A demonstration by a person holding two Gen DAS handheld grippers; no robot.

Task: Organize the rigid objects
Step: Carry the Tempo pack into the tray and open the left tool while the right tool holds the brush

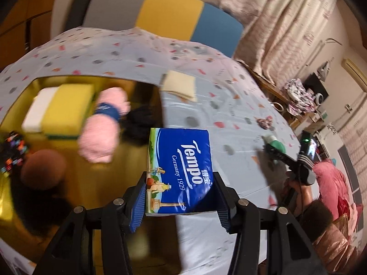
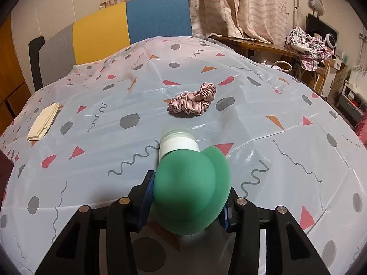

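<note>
A blue Tempo tissue pack (image 1: 181, 169) is clamped between the pads of my left gripper (image 1: 180, 183), which is shut on it in the air at the right rim of a gold tray (image 1: 91, 183). The tray holds a yellow sponge (image 1: 66, 110), a pink rolled towel with a blue band (image 1: 103, 128), a brown ball (image 1: 42, 169) and a dark bundle (image 1: 140, 121), all blurred. My right gripper (image 2: 189, 197) is shut on a green bottle (image 2: 195, 178) with a white collar and clear cap, low over the patterned tablecloth (image 2: 91, 105). The left wrist view shows this gripper (image 1: 275, 151) at the right.
A pink satin scrunchie (image 2: 192, 102) lies on the cloth beyond the bottle. A folded cream cloth (image 2: 43, 120) rests at the far left, near the tray's far corner (image 1: 180, 87). A grey, yellow and blue chair back (image 2: 128, 25) stands behind the table. A person's sleeve (image 1: 330, 247) is at the right.
</note>
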